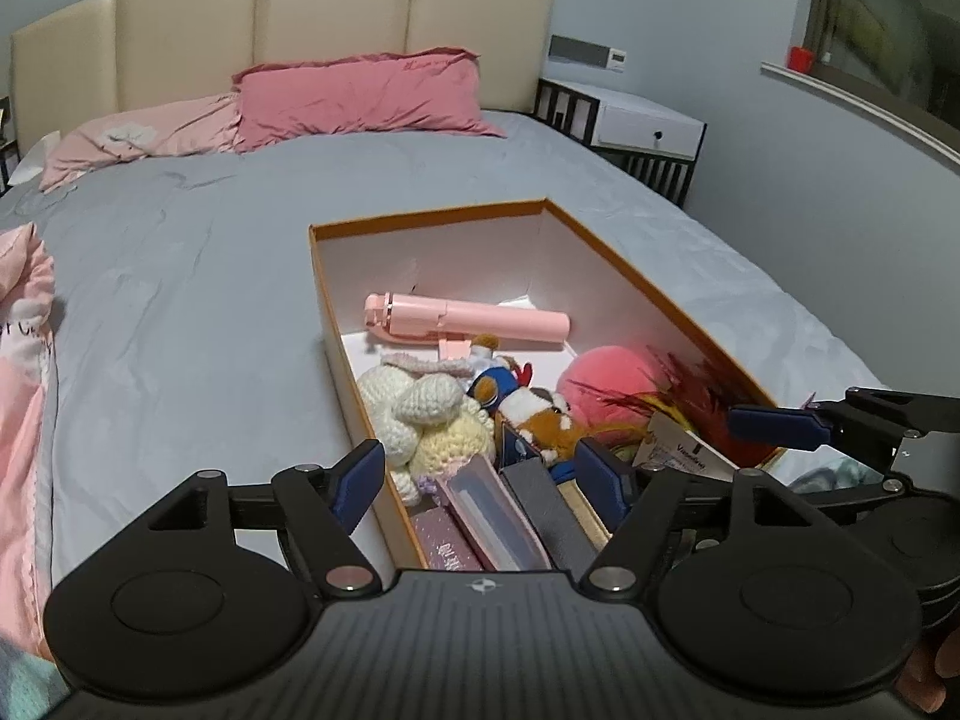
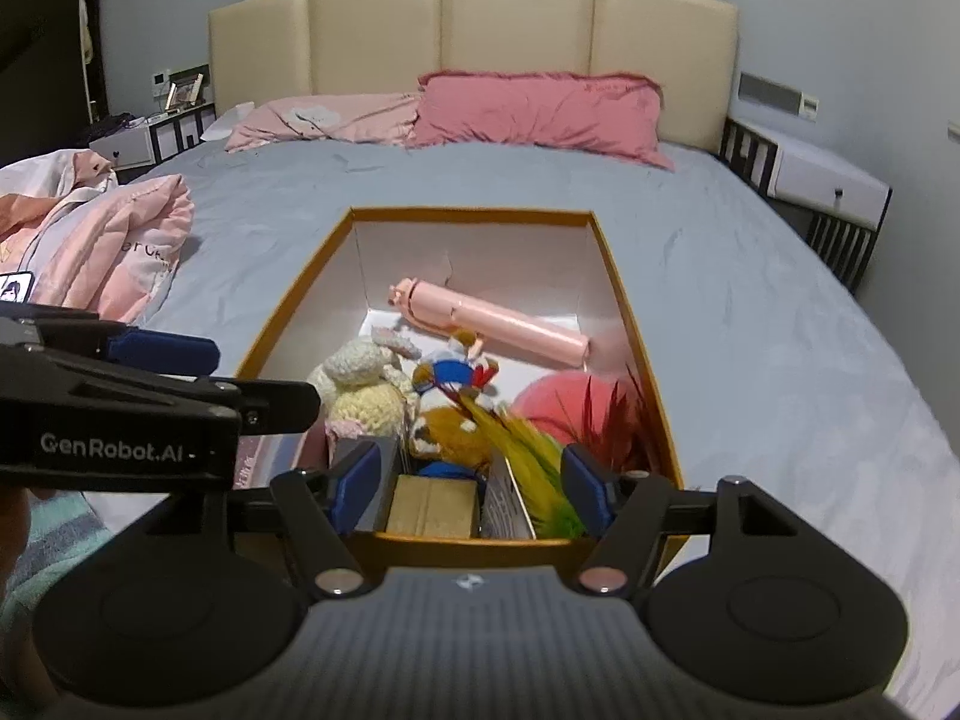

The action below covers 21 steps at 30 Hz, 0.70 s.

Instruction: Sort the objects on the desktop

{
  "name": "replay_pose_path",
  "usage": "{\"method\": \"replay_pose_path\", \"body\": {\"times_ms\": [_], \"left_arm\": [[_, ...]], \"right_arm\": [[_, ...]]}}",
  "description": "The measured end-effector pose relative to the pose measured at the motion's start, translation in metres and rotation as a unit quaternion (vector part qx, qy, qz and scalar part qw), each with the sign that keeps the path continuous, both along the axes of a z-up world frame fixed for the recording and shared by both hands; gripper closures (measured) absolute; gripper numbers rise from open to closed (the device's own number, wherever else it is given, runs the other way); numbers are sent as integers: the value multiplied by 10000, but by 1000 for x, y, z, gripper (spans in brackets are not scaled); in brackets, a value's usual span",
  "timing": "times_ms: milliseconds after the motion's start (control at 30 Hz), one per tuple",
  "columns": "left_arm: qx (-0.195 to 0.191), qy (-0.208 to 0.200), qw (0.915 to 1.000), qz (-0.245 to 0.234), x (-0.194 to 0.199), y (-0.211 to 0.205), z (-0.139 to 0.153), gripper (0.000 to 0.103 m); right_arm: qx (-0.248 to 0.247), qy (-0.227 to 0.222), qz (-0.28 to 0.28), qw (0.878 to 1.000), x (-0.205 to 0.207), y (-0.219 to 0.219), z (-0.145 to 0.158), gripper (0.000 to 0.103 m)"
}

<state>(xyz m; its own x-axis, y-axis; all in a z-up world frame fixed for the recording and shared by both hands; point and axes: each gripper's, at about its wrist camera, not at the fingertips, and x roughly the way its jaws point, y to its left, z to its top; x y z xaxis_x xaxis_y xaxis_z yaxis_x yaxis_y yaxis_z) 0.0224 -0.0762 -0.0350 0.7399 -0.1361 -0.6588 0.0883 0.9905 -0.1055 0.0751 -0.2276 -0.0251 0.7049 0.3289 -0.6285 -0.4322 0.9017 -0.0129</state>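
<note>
An orange-rimmed cardboard box [image 1: 432, 219] [image 2: 474, 215] lies on the grey bed. It holds a pink selfie stick [image 1: 480, 321] [image 2: 498, 324], a crocheted cream toy [image 1: 420, 414] [image 2: 360, 384], small plush figures, a pink ball [image 1: 606, 378] [image 2: 558, 402], yellow and red feathers [image 2: 528, 450], a pink case [image 1: 486, 510] and a wooden block [image 2: 429, 507]. My left gripper [image 1: 480, 480] is open over the box's near left corner, one finger outside the wall. My right gripper [image 2: 471, 489] is open over the near end, above the block. Neither holds anything.
Two pink pillows [image 2: 540, 111] lean against the cream headboard [image 2: 474, 24]. A folded pink quilt [image 2: 114, 240] lies left of the box. A white nightstand [image 1: 642, 120] stands beside the bed on the right. Grey sheet surrounds the box.
</note>
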Motion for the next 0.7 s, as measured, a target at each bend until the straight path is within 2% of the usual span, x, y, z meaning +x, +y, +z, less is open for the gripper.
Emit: {"method": "replay_pose_path", "body": {"times_ms": [267,533,700], "left_arm": [[-16,227,9997,125,5,1,-12,16],[-156,263,9986,437,9,16,-17,15],[-193,323,9980,505,11,21,-23,14]], "right_arm": [[-267,73,88,9996,4,10,-10,33],[181,394,-1,9991,15,-3,-12,32],[41,368,-16,9993,16,2,-14,32]]}}
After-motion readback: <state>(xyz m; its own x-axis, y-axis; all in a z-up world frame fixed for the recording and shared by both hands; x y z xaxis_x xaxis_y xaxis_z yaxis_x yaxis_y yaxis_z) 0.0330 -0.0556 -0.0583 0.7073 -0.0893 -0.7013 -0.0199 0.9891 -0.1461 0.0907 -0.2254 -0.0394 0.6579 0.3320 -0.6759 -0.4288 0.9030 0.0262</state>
